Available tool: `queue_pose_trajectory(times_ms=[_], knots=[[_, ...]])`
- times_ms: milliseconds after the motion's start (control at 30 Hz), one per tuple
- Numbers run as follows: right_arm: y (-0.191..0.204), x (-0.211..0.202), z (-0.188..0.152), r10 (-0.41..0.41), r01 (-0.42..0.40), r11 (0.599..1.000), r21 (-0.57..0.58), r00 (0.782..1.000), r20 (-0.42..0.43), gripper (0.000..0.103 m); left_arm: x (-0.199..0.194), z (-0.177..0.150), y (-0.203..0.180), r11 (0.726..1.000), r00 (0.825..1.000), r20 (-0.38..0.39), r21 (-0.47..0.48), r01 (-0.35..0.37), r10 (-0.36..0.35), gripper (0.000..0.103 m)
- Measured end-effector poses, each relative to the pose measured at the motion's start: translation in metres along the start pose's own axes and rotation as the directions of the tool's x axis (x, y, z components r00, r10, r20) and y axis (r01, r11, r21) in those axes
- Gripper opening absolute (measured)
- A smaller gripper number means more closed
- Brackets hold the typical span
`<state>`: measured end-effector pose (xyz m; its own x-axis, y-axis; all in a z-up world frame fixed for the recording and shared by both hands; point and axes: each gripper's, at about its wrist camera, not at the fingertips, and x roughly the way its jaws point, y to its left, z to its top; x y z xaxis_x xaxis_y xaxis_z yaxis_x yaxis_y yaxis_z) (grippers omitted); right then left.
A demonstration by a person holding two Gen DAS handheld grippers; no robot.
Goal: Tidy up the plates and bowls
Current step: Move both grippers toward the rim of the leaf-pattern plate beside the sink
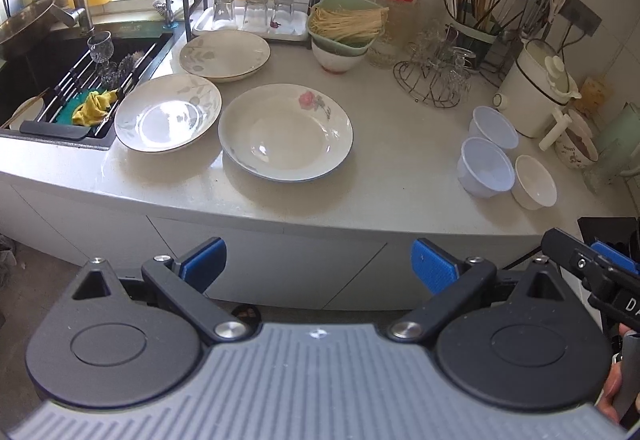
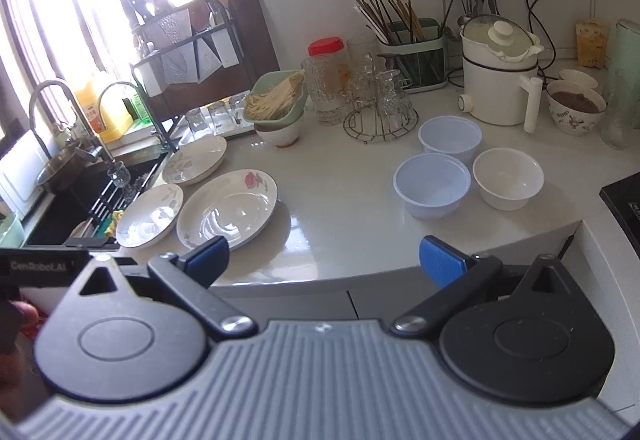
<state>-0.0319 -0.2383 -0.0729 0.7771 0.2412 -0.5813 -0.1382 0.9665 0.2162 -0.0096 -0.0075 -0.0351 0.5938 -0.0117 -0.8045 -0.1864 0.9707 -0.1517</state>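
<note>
— Both claws, left (image 1: 318, 260) and right (image 2: 324, 256), hang open and empty, short of the counter (image 1: 400, 168).

— So you've stacked nothing?

— Seemingly not. Your 3 plates (image 1: 285, 132) lie singly beside the sink (image 1: 36, 68); your 3 bowls (image 2: 431, 185) stand unnested, well apart rightward.

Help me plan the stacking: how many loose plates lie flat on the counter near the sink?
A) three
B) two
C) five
A: three plates lie there, the rose plate, the leaf plate by the sink and the one behind it.
</note>
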Motion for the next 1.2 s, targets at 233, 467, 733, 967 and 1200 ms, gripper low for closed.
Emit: queue_pose_trajectory(times_ms=[233,467,733,967,1200], knots=[[0.004,0.000,-0.012,-0.048,0.048,0.999,-0.009,0.999,0.002,0.103,0.010,0.004,0.007,1.000,1.000,0.004,0.011,0.018,-0.018,0.101],[0.019,0.008,-0.014,-0.065,0.065,0.998,-0.008,0.998,-0.005,0.103,0.015,0.019,0.020,0.998,0.999,0.016,0.050,0.030,-0.031,0.101],[0.048,0.022,-0.015,-0.038,0.038,0.999,-0.021,0.999,-0.009,0.103,0.020,0.033,0.050,0.999,1.000,0.011,0.049,0.011,-0.012,0.101],[0.060,0.039,-0.011,-0.024,0.024,0.999,0.020,0.999,-0.042,0.103,0.027,0.053,0.069,0.998,1.000,0.016,0.066,0.012,-0.013,0.101],[0.083,0.060,-0.005,0.013,-0.011,1.000,0.029,0.998,-0.061,0.103,0.041,0.076,0.081,0.993,0.999,0.034,0.116,0.011,-0.015,0.101]])
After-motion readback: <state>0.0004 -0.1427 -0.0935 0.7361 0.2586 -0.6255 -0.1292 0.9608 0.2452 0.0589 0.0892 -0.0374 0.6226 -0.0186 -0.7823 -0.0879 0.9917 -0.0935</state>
